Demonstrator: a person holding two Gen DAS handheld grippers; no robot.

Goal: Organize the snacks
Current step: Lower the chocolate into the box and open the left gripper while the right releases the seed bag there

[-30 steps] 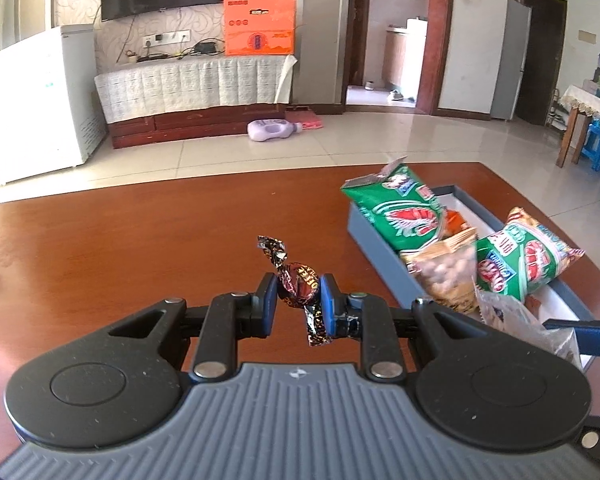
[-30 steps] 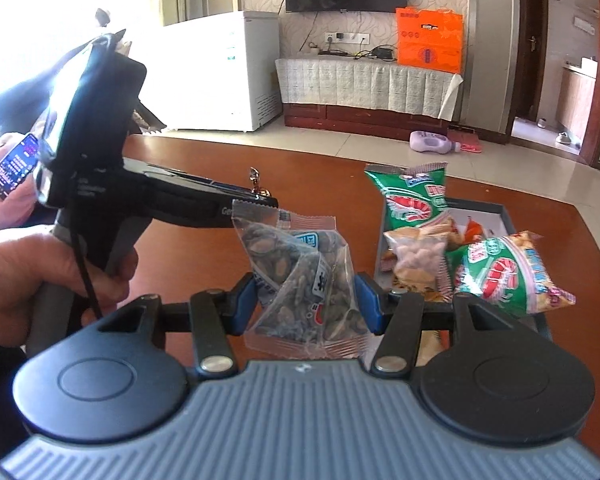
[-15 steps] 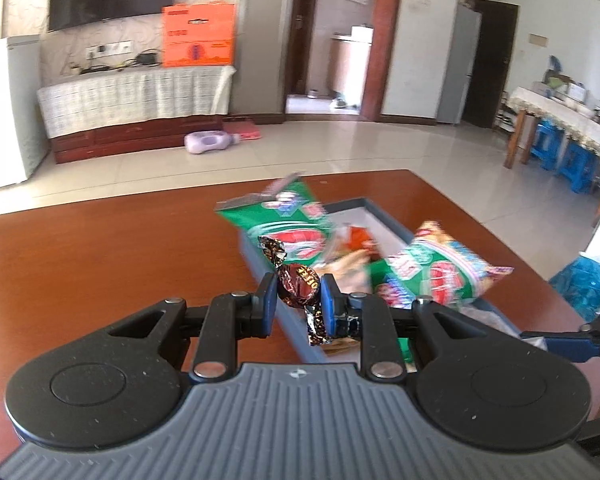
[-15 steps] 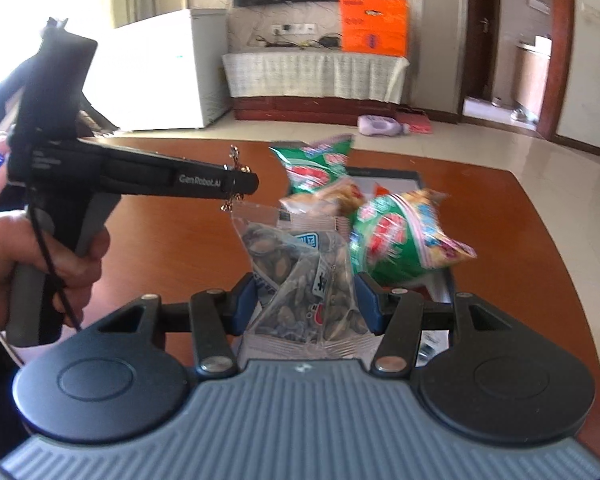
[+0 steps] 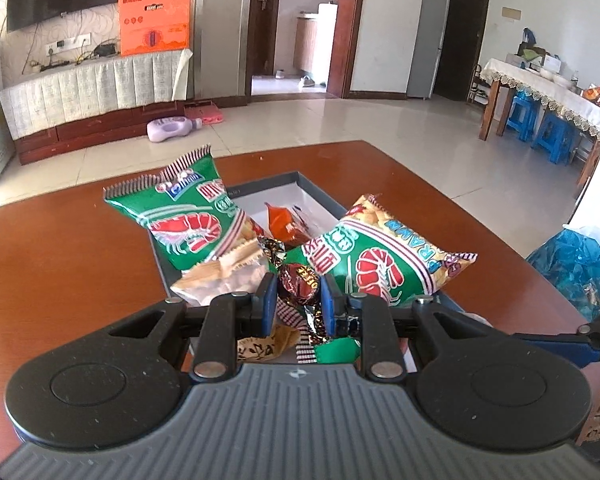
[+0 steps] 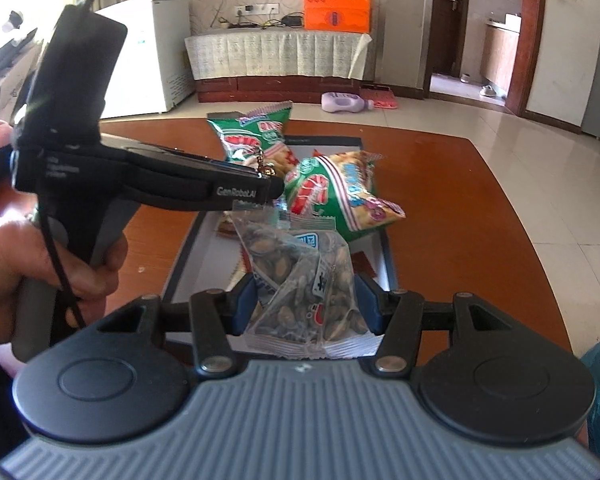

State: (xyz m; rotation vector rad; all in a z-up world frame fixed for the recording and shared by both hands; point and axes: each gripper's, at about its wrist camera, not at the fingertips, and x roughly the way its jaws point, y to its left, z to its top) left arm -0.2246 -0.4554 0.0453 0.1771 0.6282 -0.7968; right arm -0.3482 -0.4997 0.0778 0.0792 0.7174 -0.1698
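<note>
Pinching a brown foil-wrapped candy [image 5: 299, 282] between clenched jaws, the left gripper [image 5: 298, 300] hovered over the near end of a gray tray [image 5: 260, 183] on the brown table [image 5: 60, 248]. Two green prawn-cracker bags [image 5: 184, 220] lay in the tray at 11 and 1 o'clock from the candy. The right gripper [image 6: 306, 300] gripped a clear packet of seeds [image 6: 306, 284] above the same tray, the left gripper at its 10 o'clock.
</note>
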